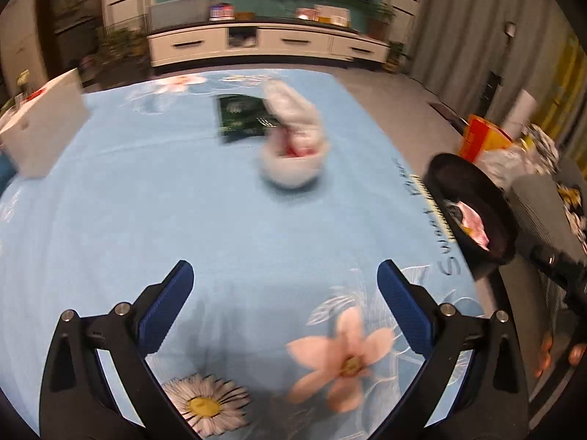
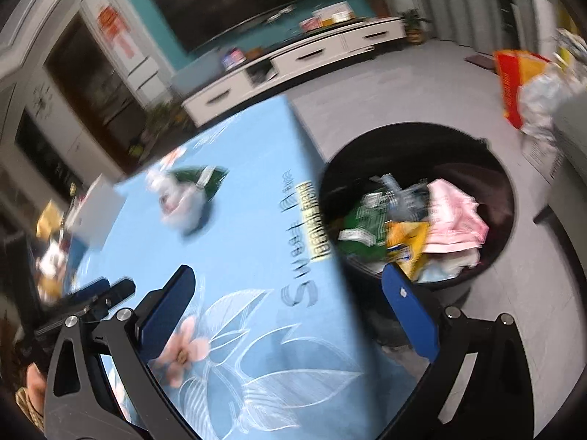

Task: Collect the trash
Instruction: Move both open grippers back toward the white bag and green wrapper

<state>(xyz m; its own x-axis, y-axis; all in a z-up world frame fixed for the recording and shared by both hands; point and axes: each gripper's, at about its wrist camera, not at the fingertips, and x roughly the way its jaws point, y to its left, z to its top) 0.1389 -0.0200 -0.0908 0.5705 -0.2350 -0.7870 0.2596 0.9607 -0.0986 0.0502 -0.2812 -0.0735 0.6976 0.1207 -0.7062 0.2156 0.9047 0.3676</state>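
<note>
A white crumpled wrapper with red print (image 1: 293,143) lies mid-table on the blue flowered cloth (image 1: 146,201), overlapping a dark green packet (image 1: 240,119) behind it. My left gripper (image 1: 284,275) is open and empty, well short of both. A black round bin (image 2: 506,198) stands beside the table's right edge, holding pink, green and yellow wrappers (image 2: 403,220). My right gripper (image 2: 288,275) is open and empty, over the table edge next to the bin. The wrapper (image 2: 179,201) and green packet (image 2: 209,179) show far left in the right wrist view. The bin (image 1: 473,205) shows right in the left wrist view.
A white box (image 1: 44,128) sits at the table's far left edge. A red and yellow bag (image 1: 480,135) and other clutter lie on the floor beyond the bin. A white TV cabinet (image 1: 268,42) stands at the back. The left gripper's body (image 2: 91,297) shows at left in the right wrist view.
</note>
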